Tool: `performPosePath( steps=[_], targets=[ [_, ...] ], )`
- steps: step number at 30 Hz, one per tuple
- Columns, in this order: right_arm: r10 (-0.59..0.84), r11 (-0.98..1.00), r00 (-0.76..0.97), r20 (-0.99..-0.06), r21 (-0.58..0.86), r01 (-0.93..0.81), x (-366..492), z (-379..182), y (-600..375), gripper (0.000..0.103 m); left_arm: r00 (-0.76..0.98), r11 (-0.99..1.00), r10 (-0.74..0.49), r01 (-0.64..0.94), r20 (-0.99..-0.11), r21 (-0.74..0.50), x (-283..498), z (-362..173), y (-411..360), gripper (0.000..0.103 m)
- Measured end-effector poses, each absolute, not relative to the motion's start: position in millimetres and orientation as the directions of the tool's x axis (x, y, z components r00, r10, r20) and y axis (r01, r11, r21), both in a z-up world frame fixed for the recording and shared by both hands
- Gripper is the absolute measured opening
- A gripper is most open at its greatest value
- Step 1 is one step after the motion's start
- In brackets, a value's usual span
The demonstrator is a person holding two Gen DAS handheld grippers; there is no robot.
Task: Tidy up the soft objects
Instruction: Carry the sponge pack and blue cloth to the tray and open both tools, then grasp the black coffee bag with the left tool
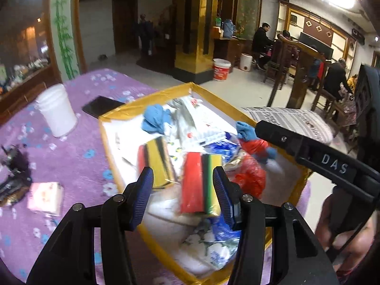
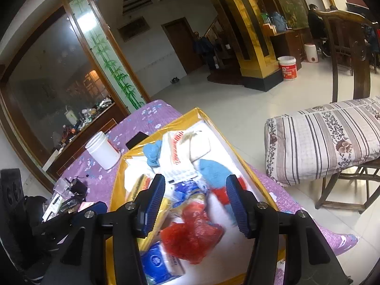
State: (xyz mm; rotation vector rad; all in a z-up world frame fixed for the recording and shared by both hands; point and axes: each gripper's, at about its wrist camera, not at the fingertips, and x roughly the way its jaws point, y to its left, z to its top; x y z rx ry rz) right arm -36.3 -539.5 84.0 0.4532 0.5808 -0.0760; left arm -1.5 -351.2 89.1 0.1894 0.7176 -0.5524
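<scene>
A yellow-rimmed white box (image 1: 114,116) on the purple cloth holds soft things: a red, black, green and yellow sponge pack (image 1: 199,182), a second sponge pack (image 1: 156,159), blue cloths (image 1: 154,118), white bags, a red plastic bag (image 1: 249,175) and tissue packs. My left gripper (image 1: 182,180) is open above the box, the sponge pack lying loose between its fingers. My right gripper (image 2: 196,190) is open over the same box (image 2: 190,116), above the red bag (image 2: 192,235) and a blue cloth (image 2: 213,171). A blue tissue pack (image 2: 159,263) lies near the front.
On the purple cloth left of the box stand a white cup (image 1: 57,111), a black phone (image 1: 99,105) and a pink tissue pack (image 1: 45,197). Dark clutter lies at the far left. A chair with a striped cushion (image 2: 320,137) stands right of the table.
</scene>
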Motion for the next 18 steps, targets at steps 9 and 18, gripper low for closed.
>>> performPosePath(
  steps=[9, 18],
  targets=[
    [0.098, 0.919, 0.841, -0.532, 0.373, 0.130, -37.0, 95.9, -510.9, 0.057, 0.710, 0.860, -0.352, 0.503, -0.610, 0.089, -13.3, 95.1, -332.4, 0.050],
    [0.115, 0.936, 0.835, -0.537, 0.340, 0.090, -35.3, 102.2, -483.3, 0.059, 0.758, 0.875, -0.335, 0.471, -0.560, 0.114, -21.0, 103.6, -312.0, 0.059]
  ],
)
